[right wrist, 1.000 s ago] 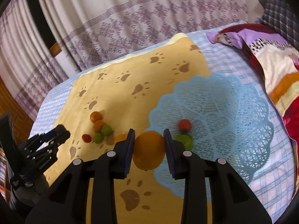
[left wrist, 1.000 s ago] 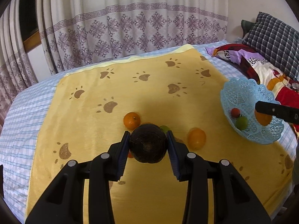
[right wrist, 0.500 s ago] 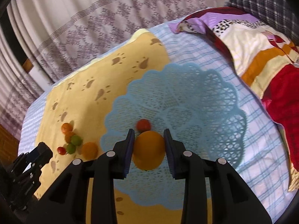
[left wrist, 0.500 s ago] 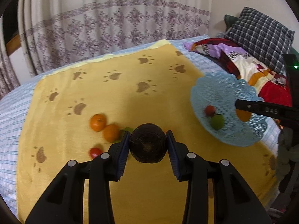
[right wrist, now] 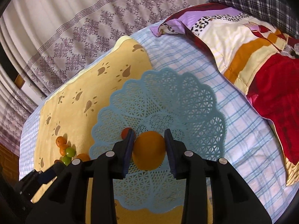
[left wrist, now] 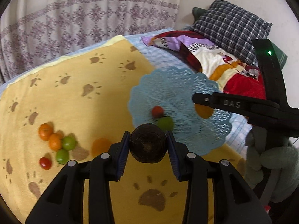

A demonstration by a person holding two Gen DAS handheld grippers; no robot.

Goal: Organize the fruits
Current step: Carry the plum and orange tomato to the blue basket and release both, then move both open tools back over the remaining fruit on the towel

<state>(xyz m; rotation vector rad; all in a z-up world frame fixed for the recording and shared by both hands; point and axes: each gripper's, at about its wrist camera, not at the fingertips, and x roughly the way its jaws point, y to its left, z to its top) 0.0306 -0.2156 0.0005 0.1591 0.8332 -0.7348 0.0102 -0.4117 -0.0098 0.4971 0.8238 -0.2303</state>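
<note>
Left jaws: pressed against a dark, rough-skinned round fruit (left wrist: 148,145), the left gripper (left wrist: 148,150) holding it above the yellow paw-print blanket (left wrist: 78,97), just short of the near rim of the blue lattice basket (left wrist: 179,85).
Right jaws: closed on a large orange (right wrist: 149,150), the right gripper (right wrist: 149,149) poised over the middle of the basket (right wrist: 196,112); whether the orange touches the mesh cannot be told.
Basket: sits at the right edge of the blanket, partly on the blue checked sheet (right wrist: 233,123); a small red fruit (left wrist: 157,111) and a green fruit (left wrist: 165,123) lie inside, touching.
Loose fruit: a cluster on the blanket at left, well apart from the basket, with two small oranges (left wrist: 45,131), two green fruits (left wrist: 68,143) and a red one (left wrist: 45,163); another orange (left wrist: 101,146) lies alone between cluster and basket.
Far side: a patterned quilt (left wrist: 214,56), a plaid pillow (left wrist: 229,26) and a patterned curtain (left wrist: 84,18).
</note>
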